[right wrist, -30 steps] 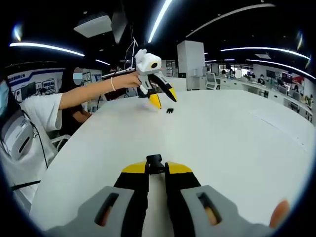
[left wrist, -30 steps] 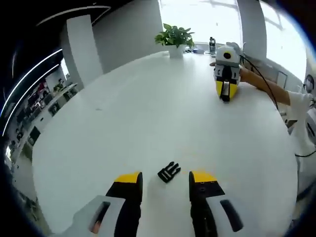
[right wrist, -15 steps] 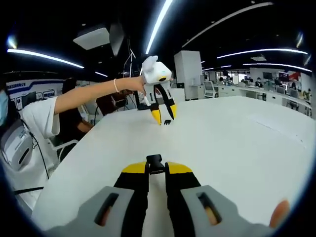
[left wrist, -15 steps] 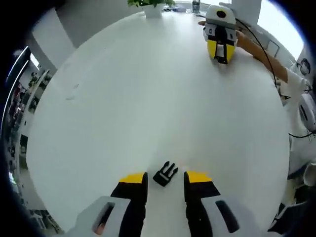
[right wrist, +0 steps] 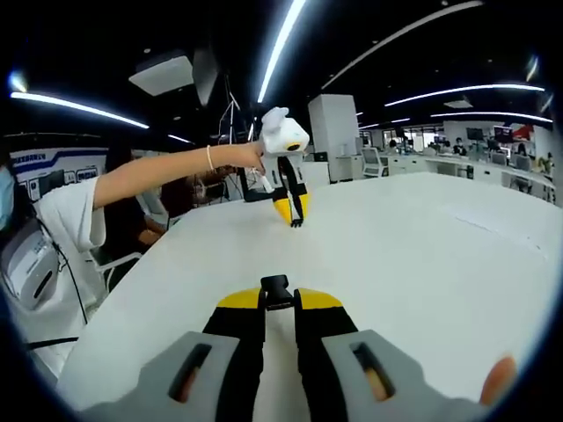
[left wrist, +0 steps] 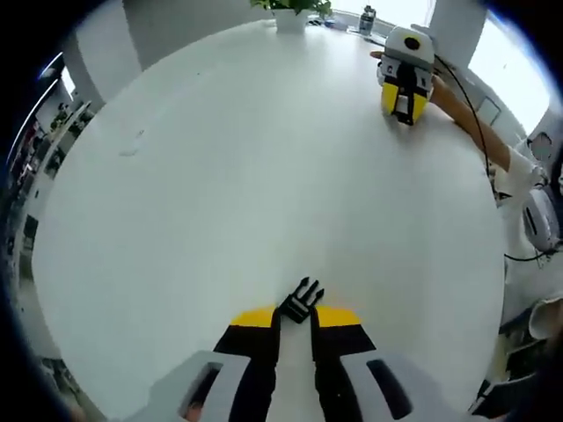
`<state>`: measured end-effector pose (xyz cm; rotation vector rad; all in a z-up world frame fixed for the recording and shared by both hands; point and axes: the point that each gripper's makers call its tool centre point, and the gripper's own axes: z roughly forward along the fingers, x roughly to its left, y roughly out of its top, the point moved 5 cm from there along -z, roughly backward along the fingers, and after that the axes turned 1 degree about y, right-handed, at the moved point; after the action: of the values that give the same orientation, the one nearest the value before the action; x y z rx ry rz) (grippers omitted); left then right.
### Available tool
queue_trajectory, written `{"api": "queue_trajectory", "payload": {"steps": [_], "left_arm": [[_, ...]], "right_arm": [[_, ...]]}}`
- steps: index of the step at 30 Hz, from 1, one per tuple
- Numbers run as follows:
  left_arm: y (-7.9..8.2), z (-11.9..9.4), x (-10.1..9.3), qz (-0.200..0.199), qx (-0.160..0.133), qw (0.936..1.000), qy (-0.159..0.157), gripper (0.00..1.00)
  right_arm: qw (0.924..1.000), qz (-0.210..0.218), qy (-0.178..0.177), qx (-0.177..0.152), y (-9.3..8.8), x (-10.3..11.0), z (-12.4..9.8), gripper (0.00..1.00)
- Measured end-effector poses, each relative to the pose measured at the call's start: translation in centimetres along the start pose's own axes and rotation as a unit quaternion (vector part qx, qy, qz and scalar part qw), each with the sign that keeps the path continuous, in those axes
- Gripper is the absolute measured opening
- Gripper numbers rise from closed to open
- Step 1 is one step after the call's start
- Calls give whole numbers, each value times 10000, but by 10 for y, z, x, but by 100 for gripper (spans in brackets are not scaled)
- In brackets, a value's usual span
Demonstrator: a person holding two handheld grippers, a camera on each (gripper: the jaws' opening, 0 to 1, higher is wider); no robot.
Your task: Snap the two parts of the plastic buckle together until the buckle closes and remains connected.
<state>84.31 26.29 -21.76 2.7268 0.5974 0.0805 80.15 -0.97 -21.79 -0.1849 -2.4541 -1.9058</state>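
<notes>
My left gripper (left wrist: 295, 316) is shut on the black pronged half of the buckle (left wrist: 301, 301), which sticks out past the yellow jaw tips just over the white table (left wrist: 220, 176). In the right gripper view this gripper (right wrist: 291, 209) stands far off, jaws pointing down, with the small black piece (right wrist: 296, 222) at its tips. My right gripper (right wrist: 279, 301) is shut on the other black buckle half (right wrist: 277, 288), whose end pokes out between the tips. From the left gripper view it (left wrist: 404, 98) rests low on the table at the far right.
A potted plant (left wrist: 290, 10) and a dark bottle (left wrist: 367, 16) stand at the table's far edge. The person's outstretched arm (right wrist: 158, 171) reaches across the left side. A cable (left wrist: 471, 145) trails along the right arm. Office desks (right wrist: 457, 158) lie behind.
My left gripper's jaws have come together on the pronged buckle half that lay between them. The right gripper keeps its hold on the other half without moving.
</notes>
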Motion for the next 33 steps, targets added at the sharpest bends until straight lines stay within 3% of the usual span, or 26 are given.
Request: {"api": "queue_trajectory", "payload": {"steps": [2, 3, 4, 11, 17, 21, 26, 27, 29, 31, 33], "left_arm": [[0, -1, 1, -57, -5, 10000, 20, 10], [-1, 0, -5, 2, 24, 9997, -241, 0], [2, 0, -4, 6, -119, 9997, -219, 0], [3, 1, -10, -45, -47, 9994, -337, 0], [14, 5, -28, 425, 234, 9980, -398, 3], [30, 6, -44, 548, 213, 9976, -355, 10], [52, 4, -64, 427, 57, 9976, -542, 18], [56, 4, -69, 381, 59, 9975, -589, 18], [63, 6, -87, 347, 134, 9944, -993, 18], [68, 8, -96, 347, 340, 9914, -1217, 15], [73, 11, -102, 405, 389, 9914, -1185, 11]], "right_arm": [[10000, 6, -5, 1, 0, 0, 0, 12], [10000, 7, -10, 0, 0, 0, 0, 12], [10000, 7, -14, 3, 0, -1, -1, 12], [10000, 36, -43, 24, -2, -1, -2, 12], [10000, 50, -47, 58, -3, -1, -2, 12], [10000, 47, -70, 39, -2, -1, -3, 12], [9999, 47, -102, 26, -1, -1, -5, 12], [9999, 53, -105, 24, -1, -1, -5, 12], [9999, 68, -119, 25, -2, -1, -5, 12], [9999, 85, -133, 8, -2, -1, -6, 12], [9999, 93, -146, -13, -1, 0, -6, 12]]}}
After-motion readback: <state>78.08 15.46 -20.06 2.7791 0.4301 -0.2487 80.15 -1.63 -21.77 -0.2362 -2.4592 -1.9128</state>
